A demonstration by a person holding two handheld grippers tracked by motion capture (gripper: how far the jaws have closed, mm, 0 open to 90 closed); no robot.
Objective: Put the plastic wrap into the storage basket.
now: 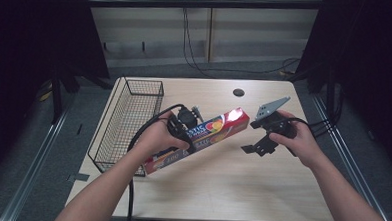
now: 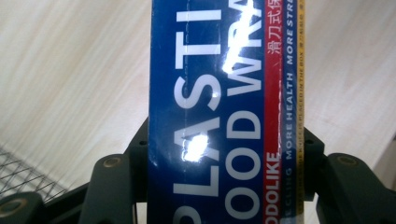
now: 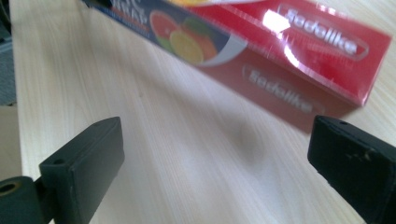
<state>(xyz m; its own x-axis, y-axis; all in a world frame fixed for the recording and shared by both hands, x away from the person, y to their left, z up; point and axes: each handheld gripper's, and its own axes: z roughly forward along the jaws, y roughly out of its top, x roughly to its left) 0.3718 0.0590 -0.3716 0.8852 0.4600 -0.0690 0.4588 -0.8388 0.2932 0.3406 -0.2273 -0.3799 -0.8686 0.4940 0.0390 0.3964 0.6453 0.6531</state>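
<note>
Pale wood table (image 1: pixel 241 182), dark curtains either side, cables along back wall. Plastic wrap box (image 1: pixel 198 139), long, blue and red with fruit print, held tilted above tabletop, red end toward right. Left gripper (image 1: pixel 185 135) clamped across blue midsection; jaws press both long edges in left gripper view. Right gripper (image 1: pixel 255 149) just beside red end, jaws wide apart, nothing between them. Wire basket (image 1: pixel 128 122) at table's left edge, near box's lower end.
</note>
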